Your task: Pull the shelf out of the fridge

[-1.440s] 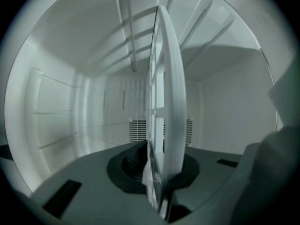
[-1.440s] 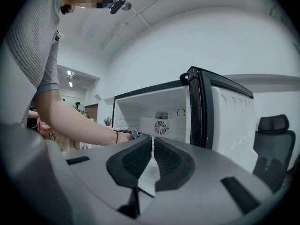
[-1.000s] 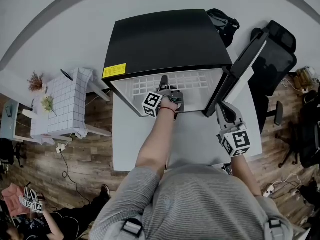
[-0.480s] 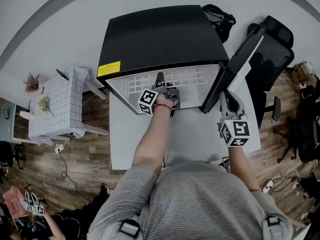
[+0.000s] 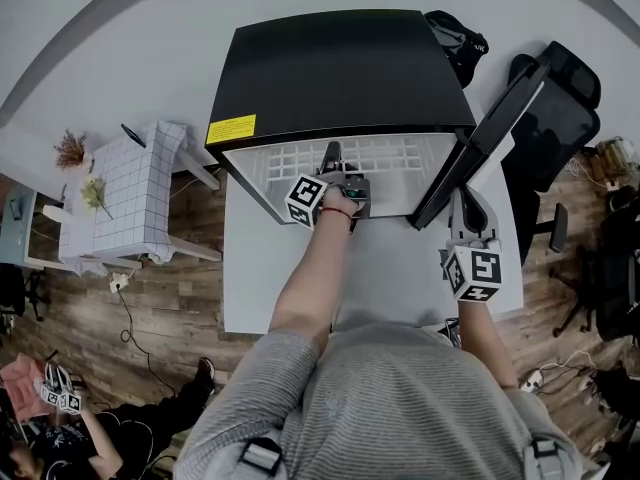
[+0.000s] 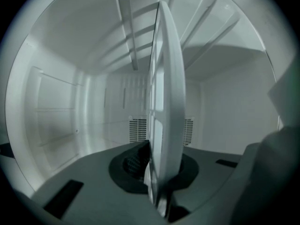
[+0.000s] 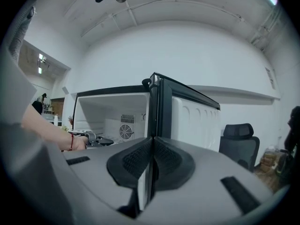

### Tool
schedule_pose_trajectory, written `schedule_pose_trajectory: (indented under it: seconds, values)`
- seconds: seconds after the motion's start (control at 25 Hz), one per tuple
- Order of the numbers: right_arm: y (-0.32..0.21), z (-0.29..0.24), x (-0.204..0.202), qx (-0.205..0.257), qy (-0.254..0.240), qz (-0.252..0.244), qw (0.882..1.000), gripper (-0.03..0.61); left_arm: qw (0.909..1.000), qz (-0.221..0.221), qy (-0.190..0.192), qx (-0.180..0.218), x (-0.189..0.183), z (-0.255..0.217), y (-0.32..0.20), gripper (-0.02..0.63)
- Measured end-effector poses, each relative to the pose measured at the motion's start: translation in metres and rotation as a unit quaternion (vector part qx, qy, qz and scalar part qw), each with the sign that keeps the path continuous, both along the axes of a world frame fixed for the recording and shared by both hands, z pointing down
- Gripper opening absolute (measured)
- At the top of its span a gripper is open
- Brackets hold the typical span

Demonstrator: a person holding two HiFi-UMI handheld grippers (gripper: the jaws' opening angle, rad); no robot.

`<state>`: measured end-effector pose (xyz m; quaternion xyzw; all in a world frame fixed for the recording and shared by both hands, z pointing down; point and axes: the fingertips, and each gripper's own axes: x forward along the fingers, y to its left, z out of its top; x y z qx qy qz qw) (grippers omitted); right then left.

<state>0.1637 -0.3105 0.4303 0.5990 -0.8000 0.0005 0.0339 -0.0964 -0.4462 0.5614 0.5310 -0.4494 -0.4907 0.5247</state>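
At the left gripper's (image 5: 331, 158) tips, the white grid shelf (image 5: 390, 158) is pinched by its front edge. In the left gripper view the jaws of the left gripper (image 6: 159, 175) are seen closed onto the shelf (image 6: 166, 78), which runs edge-on away from them into the cavity. The shelf is noted inside the black fridge (image 5: 340, 68), with its front edge at the opening.

To either side of this gripper, the pale inner walls are seen well apart from the shelf's line. Behind and below it, bare white table (image 5: 260, 288) is left open up to the person's body.

The left hand (image 5: 338, 204) is wrapped round the handle, with the forearm stretched straight forward from the body.

Right of the left gripper, the door (image 5: 500, 118) is stood swung wide. The right gripper (image 5: 458, 208) is held just beside the door's lower edge, though contact cannot be judged. In the right gripper view the jaws of the right gripper (image 7: 151, 149) are seen pressed together with nothing between them, and the door's edge (image 7: 161, 107) is lined up just beyond. The right arm is kept low, close to the body.

Beyond the door, an office chair (image 5: 560, 98) is noted.
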Motion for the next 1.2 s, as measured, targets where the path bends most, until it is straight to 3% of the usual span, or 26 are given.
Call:
schedule_pose_trajectory:
  seconds: [0.64,1.2]
  values:
    - [-0.002,0.000,0.000,-0.005,-0.001,-0.006,1.000,0.014,1.0000,-0.005,0.000,-0.003,0.002,-0.002,0.013,0.036]
    - [-0.001,0.000,-0.001,-0.009,-0.003,-0.012,1.000,0.014,0.9999,-0.006,0.007,0.006,0.007,-0.004,0.060,0.037]
